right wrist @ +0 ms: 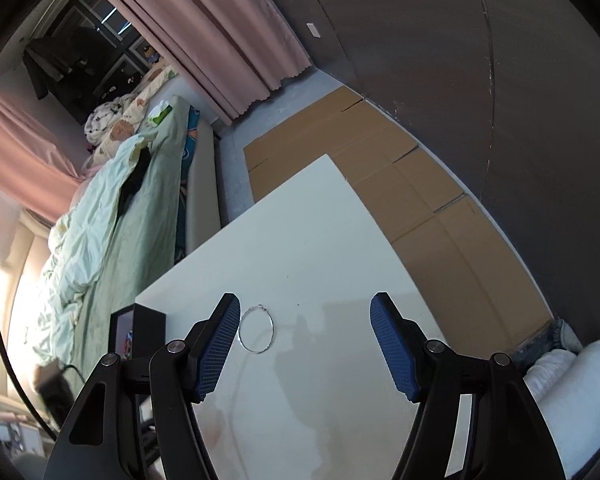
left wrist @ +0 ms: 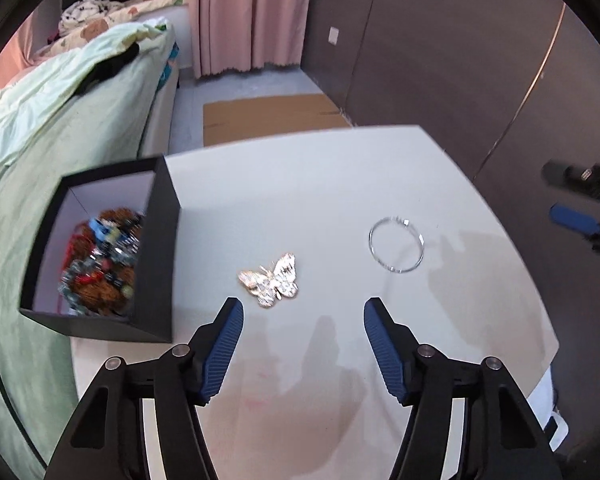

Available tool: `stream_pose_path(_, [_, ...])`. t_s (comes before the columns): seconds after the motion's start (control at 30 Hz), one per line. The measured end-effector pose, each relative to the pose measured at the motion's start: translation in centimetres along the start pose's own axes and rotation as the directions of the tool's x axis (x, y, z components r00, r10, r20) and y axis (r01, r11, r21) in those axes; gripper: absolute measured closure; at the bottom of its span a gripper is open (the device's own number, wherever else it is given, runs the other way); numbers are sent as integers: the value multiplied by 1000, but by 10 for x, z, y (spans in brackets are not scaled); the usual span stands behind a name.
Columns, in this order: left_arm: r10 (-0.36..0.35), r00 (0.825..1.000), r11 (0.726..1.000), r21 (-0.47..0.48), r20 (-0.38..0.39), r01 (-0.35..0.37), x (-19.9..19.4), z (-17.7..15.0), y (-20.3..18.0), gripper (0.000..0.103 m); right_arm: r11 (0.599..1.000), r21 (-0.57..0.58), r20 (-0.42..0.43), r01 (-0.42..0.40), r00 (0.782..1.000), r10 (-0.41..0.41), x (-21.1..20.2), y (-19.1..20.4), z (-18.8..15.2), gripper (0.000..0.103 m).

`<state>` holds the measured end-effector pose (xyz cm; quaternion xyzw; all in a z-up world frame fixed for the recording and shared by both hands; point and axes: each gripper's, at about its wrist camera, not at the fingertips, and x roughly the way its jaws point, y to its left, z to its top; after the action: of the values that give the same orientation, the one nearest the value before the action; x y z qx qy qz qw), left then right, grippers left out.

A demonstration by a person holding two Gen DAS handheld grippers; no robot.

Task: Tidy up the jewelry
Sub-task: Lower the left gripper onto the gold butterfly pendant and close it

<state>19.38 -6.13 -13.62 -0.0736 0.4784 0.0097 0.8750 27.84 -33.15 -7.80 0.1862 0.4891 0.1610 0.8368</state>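
Observation:
A sparkly butterfly brooch (left wrist: 270, 280) lies on the white table (left wrist: 300, 184), just ahead of my left gripper (left wrist: 303, 308) and a little left of its middle. The left jaws stand apart with nothing between them. A thin silver bangle (left wrist: 396, 245) lies flat to the right of the brooch. A black box (left wrist: 100, 248) with a white lining holds several colourful pieces of jewelry at the table's left edge. My right gripper (right wrist: 305, 304) hovers open above the table, and the bangle (right wrist: 256, 330) lies beside its left finger. The right gripper (left wrist: 576, 216) also shows at the left wrist view's right edge.
A bed with a pale green quilt (left wrist: 60, 120) runs along the table's left side. Flattened cardboard (right wrist: 400, 184) covers the floor beyond the table, next to a dark wall (left wrist: 440, 60) and pink curtains (left wrist: 248, 16). A white slipper (right wrist: 572, 380) is at the lower right.

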Motion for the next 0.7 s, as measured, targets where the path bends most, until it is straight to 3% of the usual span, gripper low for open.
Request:
stream_pose_path(0.23, [51, 996, 998, -19, -69, -52, 28, -1, 1, 39, 1000, 2, 8, -31, 999, 31, -2, 2, 4, 35])
stream_pose_path(0.47, [128, 989, 992, -8, -76, -129, 39, 2, 0, 39, 999, 7, 20, -51, 999, 51, -8, 0, 7, 35])
stream_pose_path(0.57, [125, 990, 992, -18, -65, -127, 41, 6, 3, 39, 998, 12, 25, -58, 998, 57, -9, -2, 10, 35])
stream_pose_path(0.7, [71, 996, 997, -30, -44, -72, 44, 12, 3, 40, 998, 16, 16, -60, 998, 60, -6, -3, 11, 35])
